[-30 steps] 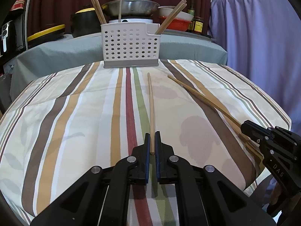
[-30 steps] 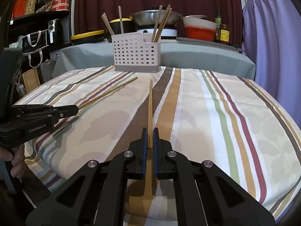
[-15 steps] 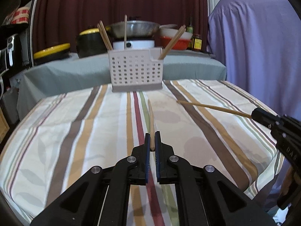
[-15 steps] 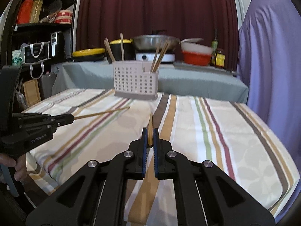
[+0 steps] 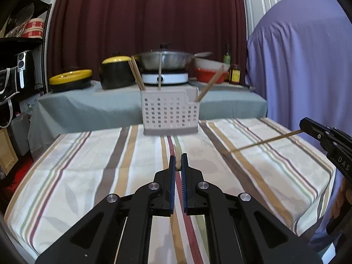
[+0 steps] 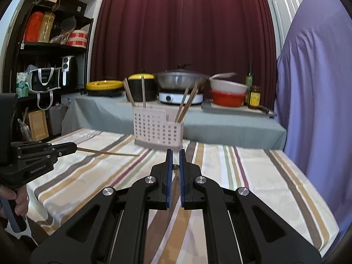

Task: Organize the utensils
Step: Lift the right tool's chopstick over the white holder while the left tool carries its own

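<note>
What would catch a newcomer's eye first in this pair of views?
Two black claws, each shut on one chopstick held off the striped tablecloth: the left claw with its chopstick, the right claw with its chopstick. Straight ahead, at the table's far edge, stands a white holder with more chopsticks upright in it. Behind it, a wok sits on a second table before a dark red curtain.
</note>
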The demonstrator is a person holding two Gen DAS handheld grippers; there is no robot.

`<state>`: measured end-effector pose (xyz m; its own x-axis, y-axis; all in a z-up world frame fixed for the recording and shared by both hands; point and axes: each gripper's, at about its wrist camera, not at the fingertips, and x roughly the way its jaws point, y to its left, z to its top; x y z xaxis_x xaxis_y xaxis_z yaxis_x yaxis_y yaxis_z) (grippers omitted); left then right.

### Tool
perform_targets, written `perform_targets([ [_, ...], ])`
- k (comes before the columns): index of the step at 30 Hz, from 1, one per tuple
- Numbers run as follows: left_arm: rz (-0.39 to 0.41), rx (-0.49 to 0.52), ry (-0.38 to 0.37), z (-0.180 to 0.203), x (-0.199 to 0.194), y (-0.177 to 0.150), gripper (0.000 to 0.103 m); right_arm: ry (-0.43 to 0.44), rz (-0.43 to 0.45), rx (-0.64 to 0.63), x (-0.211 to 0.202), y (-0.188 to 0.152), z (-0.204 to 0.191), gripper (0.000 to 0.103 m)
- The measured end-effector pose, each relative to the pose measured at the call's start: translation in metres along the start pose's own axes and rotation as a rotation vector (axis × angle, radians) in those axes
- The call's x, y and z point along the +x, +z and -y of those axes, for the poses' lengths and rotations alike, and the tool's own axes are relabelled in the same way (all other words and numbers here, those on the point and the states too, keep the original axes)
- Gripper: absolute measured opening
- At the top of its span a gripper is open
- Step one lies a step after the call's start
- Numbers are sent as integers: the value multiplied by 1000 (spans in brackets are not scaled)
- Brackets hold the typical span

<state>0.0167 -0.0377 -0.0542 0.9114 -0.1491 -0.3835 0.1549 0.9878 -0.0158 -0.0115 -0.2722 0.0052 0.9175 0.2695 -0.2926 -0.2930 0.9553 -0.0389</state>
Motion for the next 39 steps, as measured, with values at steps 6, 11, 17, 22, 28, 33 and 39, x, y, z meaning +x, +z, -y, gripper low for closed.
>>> perform_targets([
  [6,45,3,2,-5,-17,19,5,-3,60,-4,-5,22,3,6],
  [11,69,-16,4,-12,-28,30,5,2,85,-1,-7,31,5,6],
  [17,90,-28,-1,-17,-40,47,5,13,97,-2,-4,41,3,6],
  [22,83,-44,-5,-24,-41,57,5,21,103,-4,-2,46,-1,6],
  [28,78,-55,-2,-29,-39,60,5,29,98,-1,4,52,-3,6],
  [33,103,-49,15,-30,-42,67,5,29,103,-2,8,63,-6,6],
  [39,146,-59,30,-35,-45,86,5,29,110,-7,16,81,-10,6],
])
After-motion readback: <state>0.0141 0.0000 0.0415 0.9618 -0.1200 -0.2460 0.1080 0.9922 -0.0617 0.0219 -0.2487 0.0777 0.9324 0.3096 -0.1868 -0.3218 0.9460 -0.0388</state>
